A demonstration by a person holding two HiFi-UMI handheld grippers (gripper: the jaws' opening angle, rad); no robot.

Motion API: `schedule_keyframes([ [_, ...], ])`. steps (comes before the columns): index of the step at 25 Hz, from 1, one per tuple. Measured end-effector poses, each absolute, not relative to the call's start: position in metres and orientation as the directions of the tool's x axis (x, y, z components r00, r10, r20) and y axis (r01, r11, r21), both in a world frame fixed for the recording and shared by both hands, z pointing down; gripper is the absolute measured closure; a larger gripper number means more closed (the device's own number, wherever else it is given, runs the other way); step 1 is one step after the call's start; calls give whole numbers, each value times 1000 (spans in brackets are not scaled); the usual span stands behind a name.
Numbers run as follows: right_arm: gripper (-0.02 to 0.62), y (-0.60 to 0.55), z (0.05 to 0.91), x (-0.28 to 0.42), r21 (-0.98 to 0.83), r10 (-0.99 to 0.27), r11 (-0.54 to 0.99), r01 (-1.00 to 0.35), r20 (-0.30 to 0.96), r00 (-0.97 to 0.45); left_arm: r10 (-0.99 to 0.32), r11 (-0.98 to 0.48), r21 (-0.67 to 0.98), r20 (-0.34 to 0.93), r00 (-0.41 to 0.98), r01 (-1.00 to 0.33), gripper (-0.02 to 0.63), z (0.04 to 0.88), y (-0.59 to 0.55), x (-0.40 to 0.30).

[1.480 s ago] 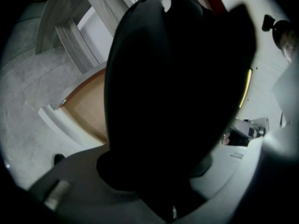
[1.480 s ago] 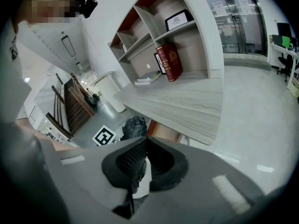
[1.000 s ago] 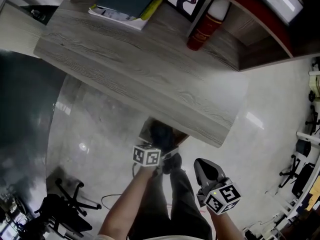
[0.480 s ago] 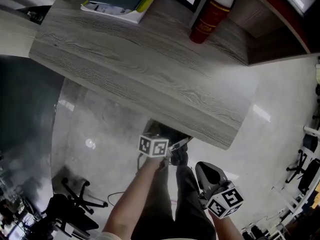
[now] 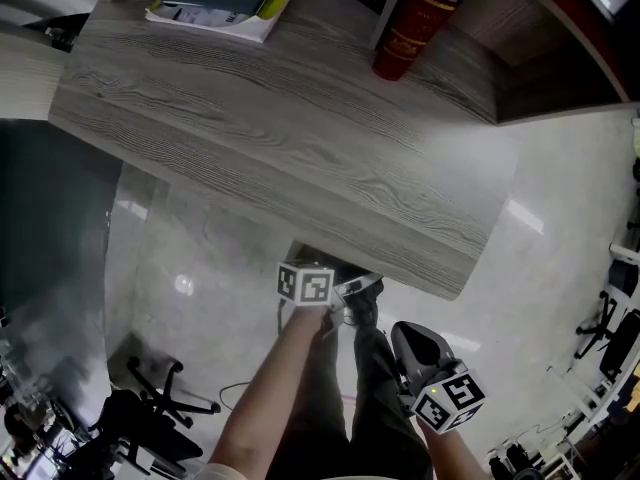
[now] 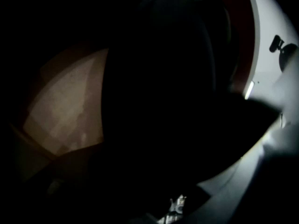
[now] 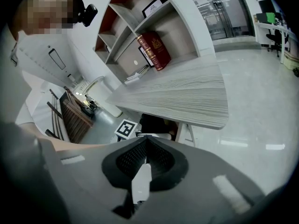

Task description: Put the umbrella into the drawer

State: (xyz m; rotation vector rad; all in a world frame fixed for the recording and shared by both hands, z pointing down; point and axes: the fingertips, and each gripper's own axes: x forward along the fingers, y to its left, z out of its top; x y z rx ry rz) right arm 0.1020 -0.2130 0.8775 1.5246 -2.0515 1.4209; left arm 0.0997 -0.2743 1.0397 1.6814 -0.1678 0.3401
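Well, closest to the person, out in front of the desk point(image 5: 300, 158), the right gripper point(image 5: 417, 336) hangs in the air. Its fingers are pressed together with nothing in them. A bit closer to the desk, the left gripper point(image 5: 332, 290) reaches in under the desk's front edge. Its own camera sees almost only black. A big dark shape fills the middle, most likely the umbrella point(image 6: 163, 101). Beside it is the brown floor of what looks like the drawer point(image 6: 65, 111) under the desk. So the umbrella seems to be going into the drawer, or to be in it already. I cannot tell if the left fingers are clamped on it or apart, because it is too dark. To do this step well, push the umbrella all the way in and lay it flat, so no end sticks up over the drawer's rim. Let go only when it rests on the bottom. From above, the desk hides the drawer's opening. On the desk's far side stand a red can point(image 5: 412, 23) and some books point(image 5: 215, 8), both cut off at the top.
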Motion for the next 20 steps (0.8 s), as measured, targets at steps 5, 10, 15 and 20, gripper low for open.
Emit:
schedule_keyframes([
  [5,591,-215,872,102,-563,-616,3,-826,650,-445,-11,-75,951,299,954,-299,255,1035,-284,86],
  [10,591,-216,867,108,-559,-619,7,-829,649,-442,-52,-87,938,331,942,-334,241,1033,-291,74],
  [15,591,-216,848,109,-556,-624,24,-831,641,-447,-68,-120,900,413,908,-418,216,1016,-290,60],
  [20,591,-210,824,111,-529,-611,41,-848,658,-440,-110,-135,852,494,862,-505,210,995,-282,37],
])
